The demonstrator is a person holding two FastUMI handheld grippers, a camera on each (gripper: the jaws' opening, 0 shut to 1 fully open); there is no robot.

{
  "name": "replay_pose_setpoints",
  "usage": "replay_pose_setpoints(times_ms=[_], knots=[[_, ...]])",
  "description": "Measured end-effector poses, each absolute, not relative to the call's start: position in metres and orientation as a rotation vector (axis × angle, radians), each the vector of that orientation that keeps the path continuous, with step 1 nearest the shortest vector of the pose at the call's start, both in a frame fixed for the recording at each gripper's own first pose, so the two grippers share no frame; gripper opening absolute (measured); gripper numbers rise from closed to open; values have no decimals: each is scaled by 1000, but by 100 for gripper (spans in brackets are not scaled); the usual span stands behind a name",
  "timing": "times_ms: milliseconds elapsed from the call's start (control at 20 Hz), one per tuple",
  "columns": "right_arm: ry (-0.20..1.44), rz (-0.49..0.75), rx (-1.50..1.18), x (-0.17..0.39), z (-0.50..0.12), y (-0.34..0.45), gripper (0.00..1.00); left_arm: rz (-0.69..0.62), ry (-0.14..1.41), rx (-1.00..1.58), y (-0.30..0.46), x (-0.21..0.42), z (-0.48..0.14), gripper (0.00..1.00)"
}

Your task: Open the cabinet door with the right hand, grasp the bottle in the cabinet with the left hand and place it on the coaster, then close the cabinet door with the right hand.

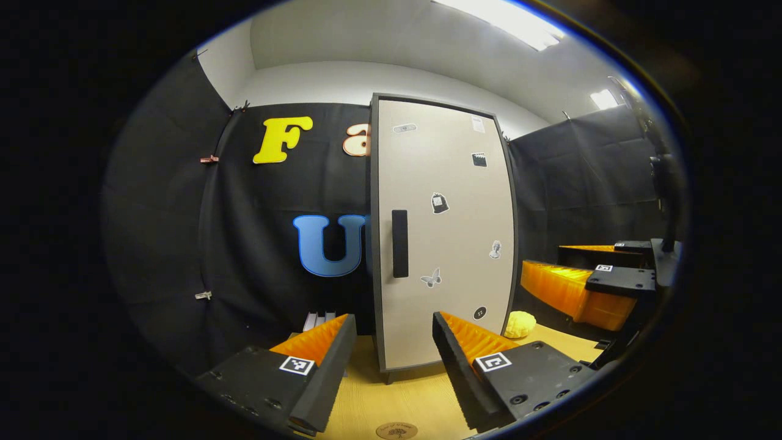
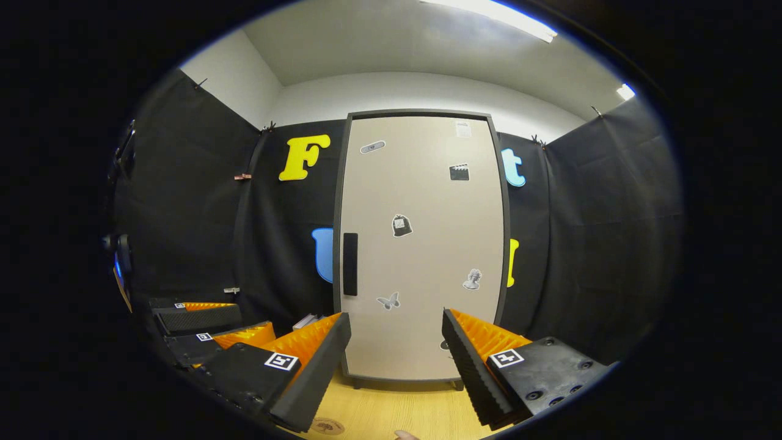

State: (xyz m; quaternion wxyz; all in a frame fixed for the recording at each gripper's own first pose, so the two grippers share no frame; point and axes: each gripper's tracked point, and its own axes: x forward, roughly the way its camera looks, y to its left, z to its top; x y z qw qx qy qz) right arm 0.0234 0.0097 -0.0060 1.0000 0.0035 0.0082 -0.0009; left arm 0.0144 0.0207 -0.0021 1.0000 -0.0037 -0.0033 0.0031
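The cabinet (image 2: pixel 421 244) stands shut at the desk's (image 2: pixel 397 409) far edge, the bottle presumably hidden inside. Its door looks rigid and light; the black handle (image 2: pixel 349 264) is the hold. Right gripper (image 2: pixel 397 348) and left gripper (image 1: pixel 394 348) jaws gape wide, empty.

Left gripper (image 1: pixel 394 348) held level, jaws spread wide, nothing between them. Same deal with the right gripper (image 2: pixel 397 345): wide apart, gripping nothing, pointed straight ahead.
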Motion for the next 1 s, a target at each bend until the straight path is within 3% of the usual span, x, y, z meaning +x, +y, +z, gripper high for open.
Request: replay_pose_setpoints(times_ms=[550,1000], knots=[[15,58,45,92,-7,53,97,64,-5,-2,66,7,-9,81],[1,27,-41,166,-17,80,97,139,36,2,116,-3,-24,80]])
